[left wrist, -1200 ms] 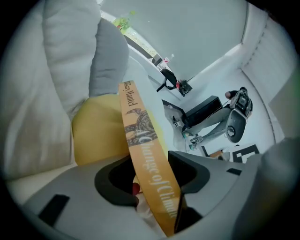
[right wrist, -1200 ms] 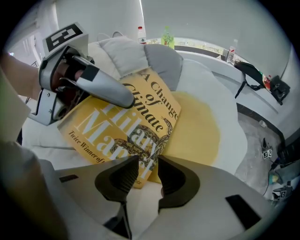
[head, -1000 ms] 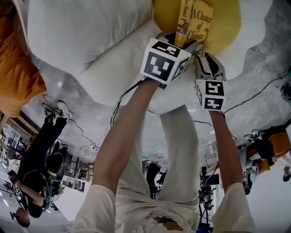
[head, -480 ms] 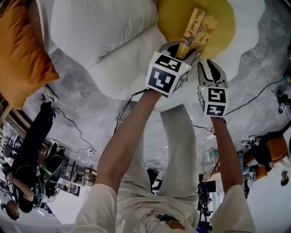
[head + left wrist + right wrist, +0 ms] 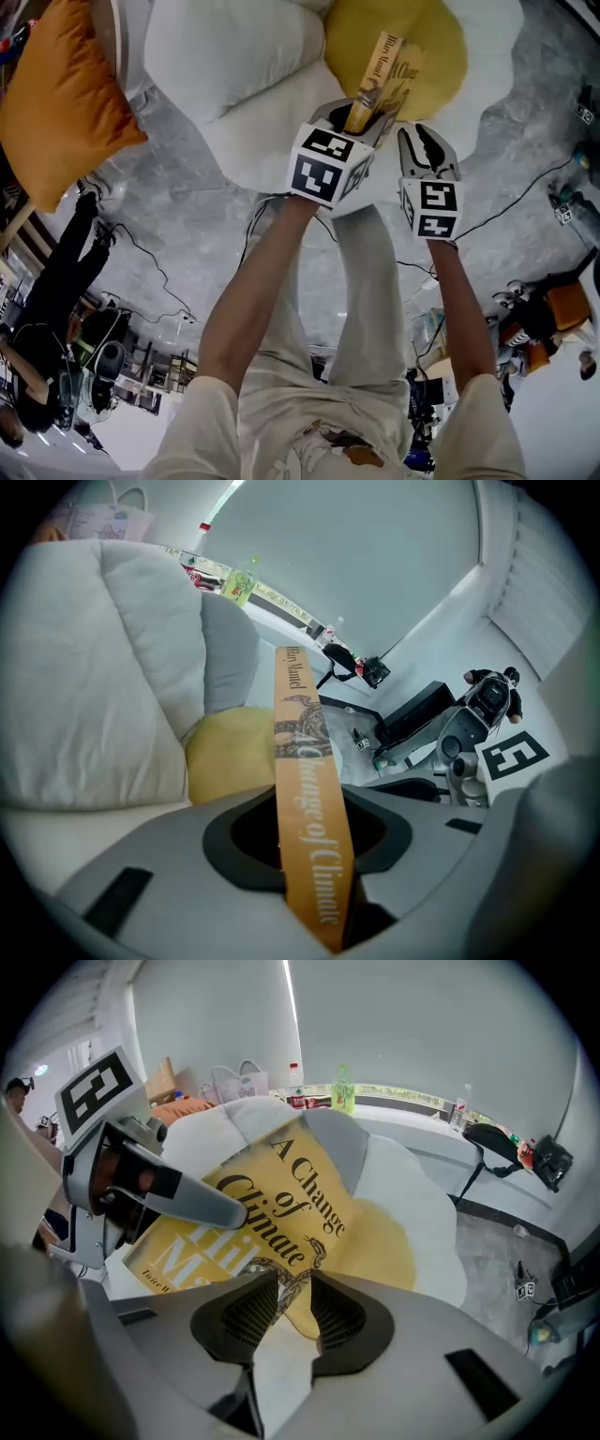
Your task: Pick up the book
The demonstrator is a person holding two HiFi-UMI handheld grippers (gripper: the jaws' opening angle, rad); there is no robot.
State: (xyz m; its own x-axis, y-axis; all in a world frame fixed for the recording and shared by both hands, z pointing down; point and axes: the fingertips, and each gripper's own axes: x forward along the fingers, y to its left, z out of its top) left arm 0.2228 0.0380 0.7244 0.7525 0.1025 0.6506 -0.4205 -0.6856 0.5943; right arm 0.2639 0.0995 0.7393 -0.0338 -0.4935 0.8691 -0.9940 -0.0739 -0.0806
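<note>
The book (image 5: 380, 66) is yellow with an orange spine and stands on edge above the yellow middle of a white cushion (image 5: 487, 56). My left gripper (image 5: 361, 117) is shut on its lower end. The spine (image 5: 305, 799) runs up from between that gripper's jaws (image 5: 314, 855). My right gripper (image 5: 419, 145) hangs just right of the book, its jaws a narrow gap apart with nothing between them. In the right gripper view the cover (image 5: 272, 1213) lies beyond my right gripper (image 5: 292, 1307), and a finger (image 5: 197, 1206) of the left gripper presses on the cover.
A big white pillow (image 5: 234, 56) lies left of the cushion and an orange pillow (image 5: 66, 94) further left. The grey floor (image 5: 187, 216) carries black cables (image 5: 520, 202). A person in black (image 5: 47, 309) stands at the left, with gear and shoes at the right.
Both grippers have risen together. The book has come up off the cushion in my left gripper and turned more onto its edge, so the spine faces the head camera.
</note>
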